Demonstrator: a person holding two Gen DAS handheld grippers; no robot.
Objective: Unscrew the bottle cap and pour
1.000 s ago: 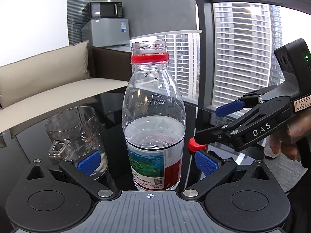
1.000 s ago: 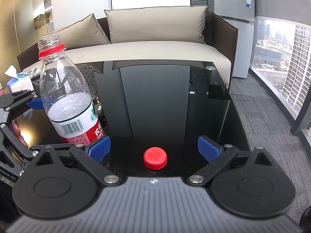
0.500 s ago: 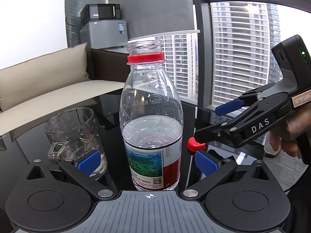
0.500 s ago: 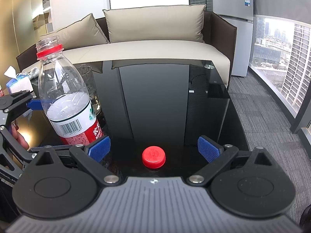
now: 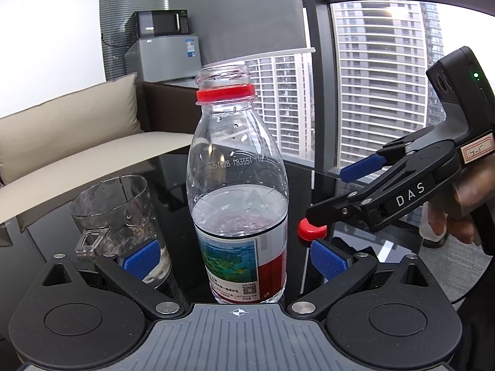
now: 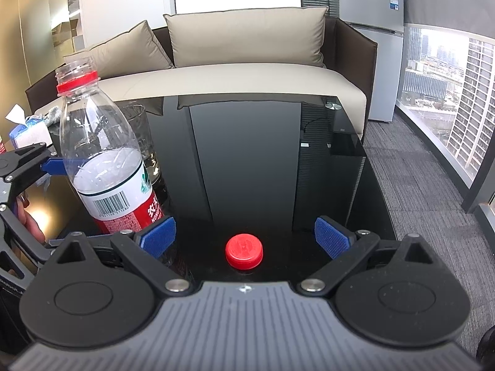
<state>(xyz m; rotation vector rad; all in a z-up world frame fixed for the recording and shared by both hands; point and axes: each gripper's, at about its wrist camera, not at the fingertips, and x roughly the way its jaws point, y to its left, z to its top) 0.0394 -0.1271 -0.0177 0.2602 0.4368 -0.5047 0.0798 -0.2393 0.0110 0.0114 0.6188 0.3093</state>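
Observation:
A clear plastic bottle (image 5: 238,204) with a red neck ring stands uncapped and about half full of water on the black glass table (image 6: 247,160). It is between the blue pads of my left gripper (image 5: 235,261), which is open with gaps on both sides. An empty-looking glass mug (image 5: 114,213) stands just left of the bottle. The red cap (image 6: 244,251) lies flat on the table between the fingers of my open right gripper (image 6: 244,236), touching neither pad. In the left wrist view the right gripper (image 5: 337,191) hovers to the bottle's right, over the cap (image 5: 311,232).
A beige sofa (image 6: 247,77) runs along the table's far side. A grey fridge (image 6: 374,55) stands at the back right. A tissue box (image 6: 26,131) sits at the table's left. The table edge drops to grey carpet (image 6: 417,191) on the right, by tall windows.
Almost nothing: the bottle has drifted slightly left in both views and the right gripper has risen a touch. Both grippers stay open and the cap lies where it was.

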